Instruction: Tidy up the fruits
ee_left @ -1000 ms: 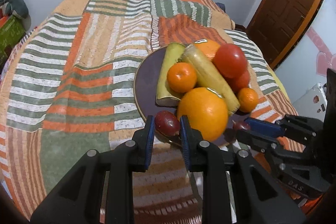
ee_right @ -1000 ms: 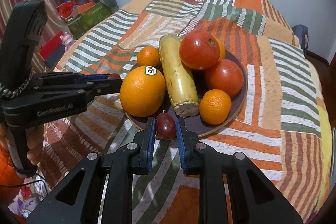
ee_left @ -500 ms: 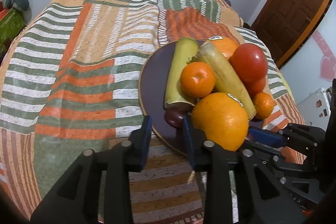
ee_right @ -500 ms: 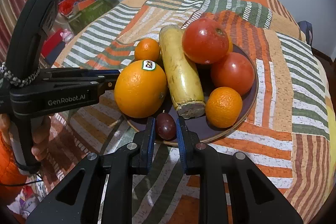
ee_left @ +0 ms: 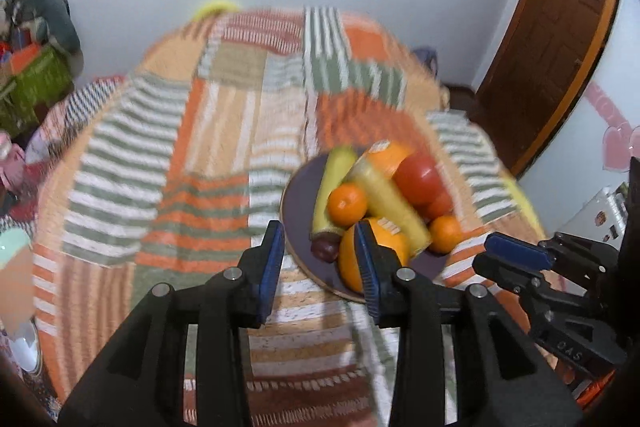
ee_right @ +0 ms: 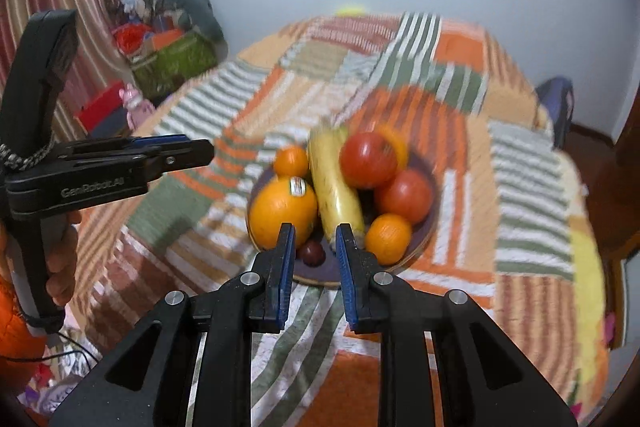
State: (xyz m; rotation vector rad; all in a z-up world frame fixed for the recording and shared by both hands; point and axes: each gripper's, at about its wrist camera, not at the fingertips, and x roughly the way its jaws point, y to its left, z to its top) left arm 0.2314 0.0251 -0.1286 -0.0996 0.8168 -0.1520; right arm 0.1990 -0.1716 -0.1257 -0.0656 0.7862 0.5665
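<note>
A dark plate on the striped bedspread holds a big orange, two small oranges, yellow bananas, red tomatoes and two small dark plums. One plum lies at the plate's near edge in the left wrist view. The other plum lies at the plate's front in the right wrist view. My left gripper is open and empty, pulled back from the plate. My right gripper is open and empty, just short of its plum.
The striped bedspread covers the whole bed. A green box and clutter stand by the wall on the left. A brown door is at the right. A pale round object shows at the left wrist view's left edge.
Both grippers have opened, released their plums onto the plate, and pulled back and up from it. The views are motion-blurred now.
</note>
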